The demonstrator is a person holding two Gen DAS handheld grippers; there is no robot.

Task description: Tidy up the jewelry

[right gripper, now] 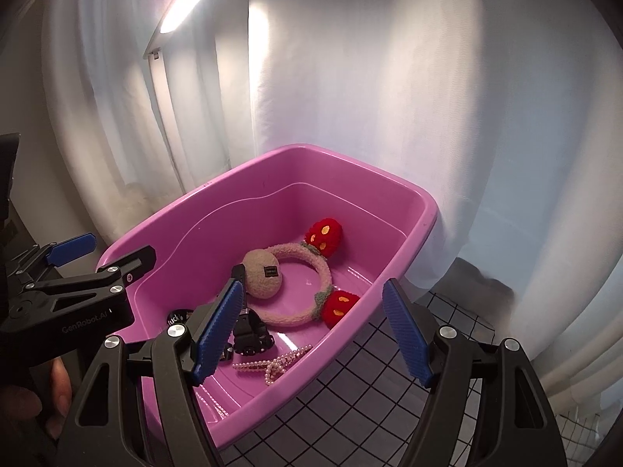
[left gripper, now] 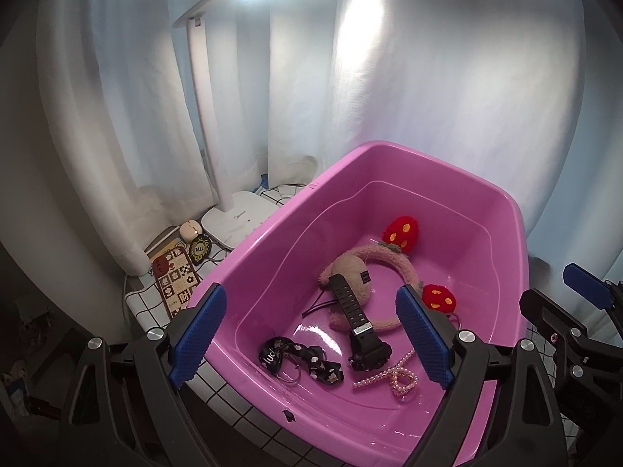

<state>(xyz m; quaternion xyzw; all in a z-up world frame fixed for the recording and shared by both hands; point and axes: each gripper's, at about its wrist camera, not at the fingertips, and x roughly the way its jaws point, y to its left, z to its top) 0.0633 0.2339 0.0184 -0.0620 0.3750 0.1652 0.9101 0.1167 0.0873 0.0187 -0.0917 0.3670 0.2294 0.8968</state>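
A pink plastic tub (left gripper: 296, 210) (right gripper: 420, 214) holds a fluffy pink headband with red strawberries (left gripper: 385, 257) (right gripper: 311, 264), a beige plush pad (left gripper: 350, 272) (right gripper: 261, 268), a black watch (left gripper: 358, 323) (right gripper: 249, 330), a pearl string (left gripper: 397, 377) (right gripper: 272, 362) and a black patterned bow clip (left gripper: 307, 358). My left gripper (left gripper: 311, 334) is open and empty above the tub's near rim. My right gripper (right gripper: 311, 330) is open and empty, over the tub's right rim.
A white desk lamp (left gripper: 241, 214) stands left of the tub, with a patterned phone case (left gripper: 175, 284) and small trinkets beside it. The table has a black-and-white grid cloth (right gripper: 389, 408). White curtains (left gripper: 428, 97) hang close behind.
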